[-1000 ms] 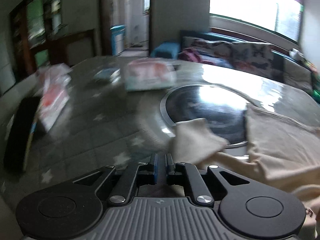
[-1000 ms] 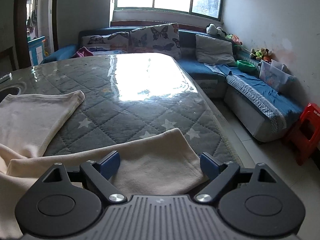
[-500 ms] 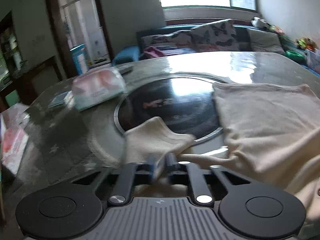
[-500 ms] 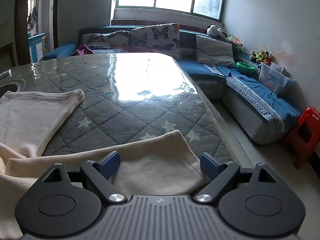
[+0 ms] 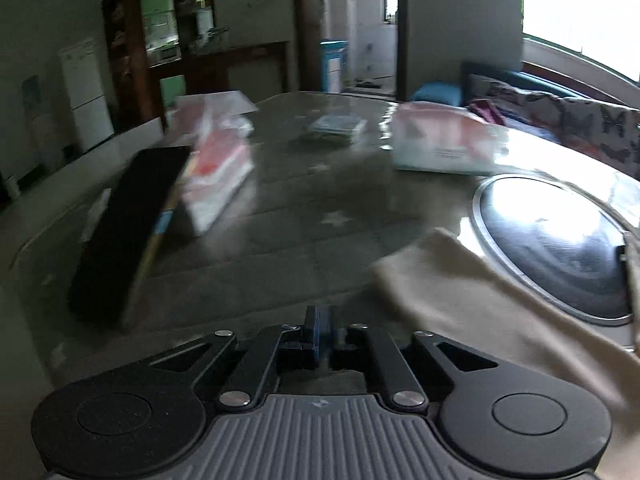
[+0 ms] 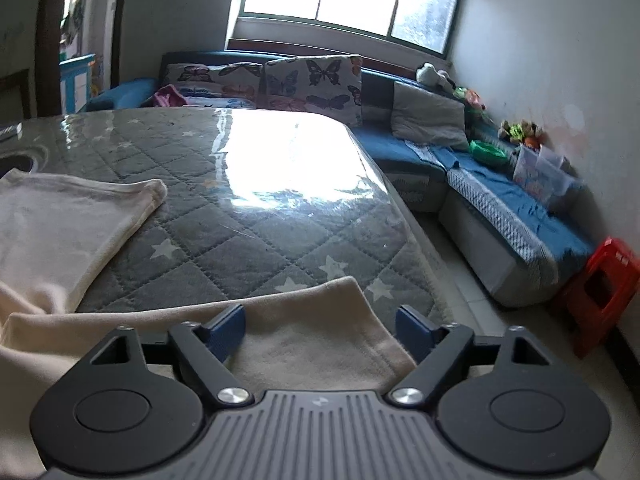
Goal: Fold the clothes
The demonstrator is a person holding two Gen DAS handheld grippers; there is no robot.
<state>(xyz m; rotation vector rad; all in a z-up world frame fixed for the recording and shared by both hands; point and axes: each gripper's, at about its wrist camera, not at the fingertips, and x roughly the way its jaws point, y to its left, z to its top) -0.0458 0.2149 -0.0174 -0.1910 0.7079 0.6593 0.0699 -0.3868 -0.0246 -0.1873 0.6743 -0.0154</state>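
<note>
Daylight from a wide window falls across a grey quilted, star-patterned tabletop [image 6: 248, 236] under a glossy clear cover, with a blue sofa [image 6: 500, 208] and butterfly cushions [image 6: 316, 84] behind it. On the near part lies a cream garment [image 6: 312, 340], one portion stretched toward the left side [image 6: 60, 220]. The right gripper [image 6: 320, 330] hovers low over the garment's near edge with its blue-padded jaws spread wide, gripping nothing. In the blurred left wrist view, the left gripper [image 5: 320, 332] has its jaws drawn together with no cloth seen between them; the garment [image 5: 460, 292] lies just to its right, beside a round dark inset [image 5: 556, 240]. Pink-and-white packages [image 5: 436, 140] and a black flat object [image 5: 128, 228] sit farther off.
</note>
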